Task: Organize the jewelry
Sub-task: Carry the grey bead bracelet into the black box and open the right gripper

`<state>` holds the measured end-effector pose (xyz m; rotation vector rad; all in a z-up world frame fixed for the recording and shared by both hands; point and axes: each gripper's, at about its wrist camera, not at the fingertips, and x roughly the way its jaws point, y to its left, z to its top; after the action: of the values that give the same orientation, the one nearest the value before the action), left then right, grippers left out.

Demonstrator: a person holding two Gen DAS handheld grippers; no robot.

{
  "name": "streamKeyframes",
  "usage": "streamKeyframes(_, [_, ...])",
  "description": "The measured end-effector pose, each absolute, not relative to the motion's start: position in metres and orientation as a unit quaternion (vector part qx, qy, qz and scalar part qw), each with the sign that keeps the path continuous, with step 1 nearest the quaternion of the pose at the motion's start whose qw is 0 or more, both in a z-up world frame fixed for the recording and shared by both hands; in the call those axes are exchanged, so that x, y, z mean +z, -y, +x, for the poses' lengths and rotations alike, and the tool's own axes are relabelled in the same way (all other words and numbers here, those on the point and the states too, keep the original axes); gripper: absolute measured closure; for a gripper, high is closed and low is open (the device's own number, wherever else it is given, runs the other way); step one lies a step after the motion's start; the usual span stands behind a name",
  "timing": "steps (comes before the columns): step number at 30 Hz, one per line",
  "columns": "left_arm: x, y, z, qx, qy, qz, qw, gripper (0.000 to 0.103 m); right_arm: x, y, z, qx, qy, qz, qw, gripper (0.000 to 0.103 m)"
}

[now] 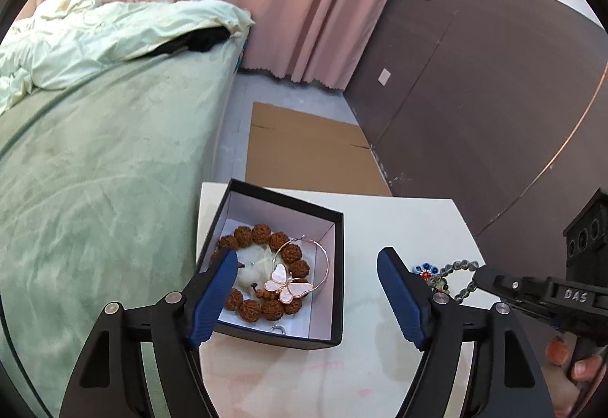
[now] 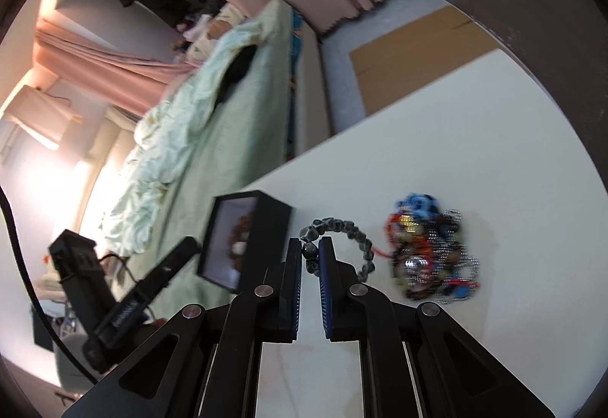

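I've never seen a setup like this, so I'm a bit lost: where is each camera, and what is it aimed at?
Left wrist: sits on the left gripper, open, looking down at the black box of jewelry on the white table; the right gripper enters at the side.
Right wrist: sits on the right gripper, tilted, shut on the grey bead bracelet; the left gripper's body shows.
Shared: box, table, bracelet, bed, pink curtains.

A mint green duvet (image 1: pixel 95 34) is lying rumpled at upper left, pink curtains (image 1: pixel 319 0) are hanging top centre, and flattened cardboard (image 1: pixel 304 148) is lying mid-frame.
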<state>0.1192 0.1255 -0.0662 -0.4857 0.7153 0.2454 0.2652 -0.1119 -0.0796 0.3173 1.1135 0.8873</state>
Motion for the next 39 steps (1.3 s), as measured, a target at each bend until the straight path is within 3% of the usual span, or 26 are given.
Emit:
streamKeyframes(13, [-0.045,-0.152,0.093,0.144,-0.309,-0.261,0.903,0.025,-0.056,0.068,0.240,0.483,-0.468,0.186,0.716,0.092])
streamKeyframes(28, [-0.037,-0.186,0.084,0.150,-0.271,-0.309,0.899,0.007,-0.074,0.006,0.241,0.497,-0.476,0.185,0.702,0.092])
streamKeyframes(31, [-0.038,-0.196,0.082,0.159,-0.264,-0.325,0.894,0.005,-0.078,-0.001,0.243,0.499,-0.488,0.179,0.694,0.082])
streamKeyframes(33, [-0.040,-0.200,0.081,0.161,-0.261,-0.335,0.891,0.004,-0.078,0.005,0.245,0.495,-0.483,0.186,0.698,0.055])
streamKeyframes(39, [-0.041,-0.195,0.083,0.150,-0.264,-0.337,0.891,0.002,-0.078,0.035,0.255,0.469,-0.482,0.208,0.710,0.052])
